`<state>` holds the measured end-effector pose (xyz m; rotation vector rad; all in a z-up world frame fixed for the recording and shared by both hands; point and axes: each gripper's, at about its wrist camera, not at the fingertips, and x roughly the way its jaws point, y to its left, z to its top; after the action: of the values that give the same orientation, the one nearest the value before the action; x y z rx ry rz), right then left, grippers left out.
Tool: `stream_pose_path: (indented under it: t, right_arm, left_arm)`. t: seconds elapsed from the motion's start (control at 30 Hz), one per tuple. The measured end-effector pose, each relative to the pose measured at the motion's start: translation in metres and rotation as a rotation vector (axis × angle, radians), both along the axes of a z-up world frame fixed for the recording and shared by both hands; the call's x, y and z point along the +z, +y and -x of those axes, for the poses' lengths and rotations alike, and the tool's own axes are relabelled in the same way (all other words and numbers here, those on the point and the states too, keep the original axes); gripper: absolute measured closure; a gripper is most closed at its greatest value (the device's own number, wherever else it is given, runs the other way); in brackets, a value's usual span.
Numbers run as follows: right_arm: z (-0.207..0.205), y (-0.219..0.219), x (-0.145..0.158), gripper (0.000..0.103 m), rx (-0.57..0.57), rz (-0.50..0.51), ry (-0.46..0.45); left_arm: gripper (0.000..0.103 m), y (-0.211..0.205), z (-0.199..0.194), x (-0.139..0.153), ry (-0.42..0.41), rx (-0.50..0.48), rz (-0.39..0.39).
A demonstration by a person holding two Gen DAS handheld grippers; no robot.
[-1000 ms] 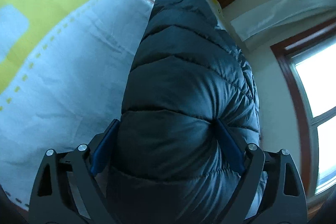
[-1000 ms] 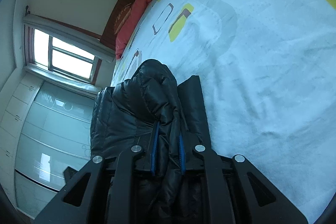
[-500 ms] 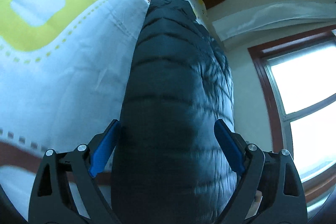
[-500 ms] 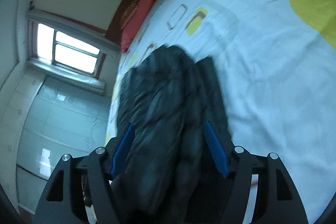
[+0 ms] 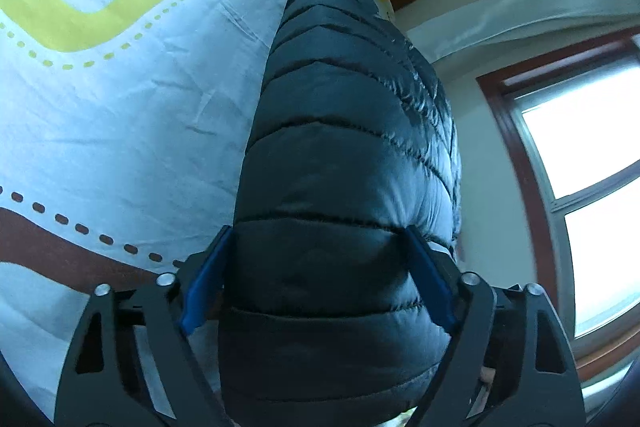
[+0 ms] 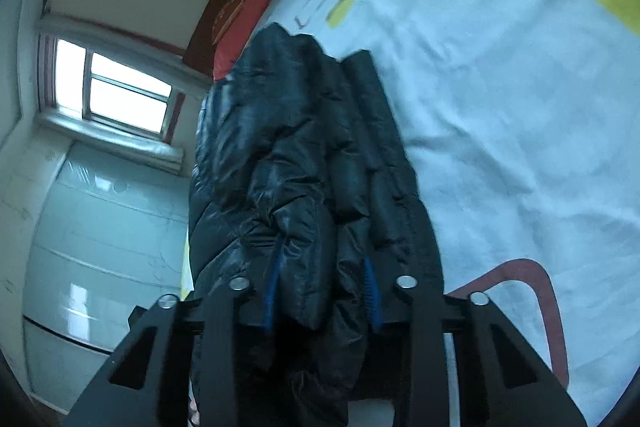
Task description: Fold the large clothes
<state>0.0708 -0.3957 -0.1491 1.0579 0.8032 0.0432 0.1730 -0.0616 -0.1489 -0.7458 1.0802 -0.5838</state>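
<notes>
The left gripper (image 5: 320,279) has its blue pads (image 5: 202,291) spread wide around a fat roll of the dark puffy jacket (image 5: 344,163), and its jaws have just been closing in a little, so both pads now press on the puffy cloth. The jacket stretches away in front of this gripper, lying on the bed cover (image 5: 120,99) with its yellow and brown shapes. The cloth looks slick and springy, so I think it could pop out of the wide grip if the hand tugs fast. The right gripper (image 6: 322,291) has just been closing too, and it pinches a bunched fold of the same jacket (image 6: 304,163) between its pads. That bunch looks lumpy, so the fold could come out crooked, or a loose layer could slip free and flop open. I see no boxes or baskets here, so nothing is sitting inside anything.
</notes>
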Motion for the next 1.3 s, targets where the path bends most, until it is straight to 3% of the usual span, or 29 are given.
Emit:
stream_pose_path:
  t: [0.2,0.43,0.57,0.73,1.0,1.07,1.1,1.13,1.17,1.23,1.3]
  right_arm:
    - [0.000,0.001,-0.018,0.078,-0.007,-0.021,-0.024]
    - [0.006,-0.003,-0.030,0.080,-0.017,-0.047,-0.052]
    - [0.007,-0.001,-0.016,0.071,-0.001,-0.023,-0.057]
    - [0.036,0.006,0.009,0.037,-0.013,0.019,-0.063]
    - [0.076,0.019,0.025,0.032,0.012,-0.065,-0.146]
    - [0.079,0.025,0.023,0.032,0.014,-0.028,-0.127]
    - [0.079,0.025,0.022,0.036,0.010,-0.012,-0.113]
    - [0.077,0.027,0.017,0.046,0.012,0.004,-0.081]
    - [0.076,0.027,0.011,0.062,0.013,-0.007,-0.064]
    - [0.074,0.024,-0.003,0.071,0.007,-0.039,-0.044]
    - [0.073,0.025,-0.013,0.074,0.007,-0.029,-0.032]
  left_arm:
    - [0.044,-0.002,0.000,-0.009,-0.011,0.013,-0.007]
    - [0.049,-0.002,-0.001,-0.010,-0.020,-0.001,-0.017]
    - [0.042,0.007,0.001,-0.008,-0.028,0.003,0.011]
    - [0.027,0.018,0.014,0.000,-0.028,0.011,0.024]
    - [0.021,0.035,0.042,0.001,-0.041,-0.018,0.049]
    - [0.021,0.034,0.041,0.001,-0.044,-0.025,0.046]
    - [0.026,0.033,0.041,0.001,-0.042,-0.026,0.045]
    - [0.031,0.032,0.040,0.000,-0.037,-0.025,0.037]
    - [0.040,0.031,0.039,-0.002,-0.025,-0.026,0.030]
    - [0.048,0.029,0.038,-0.005,-0.010,-0.026,0.030]
    - [0.055,0.024,0.039,-0.004,-0.028,-0.041,-0.018]
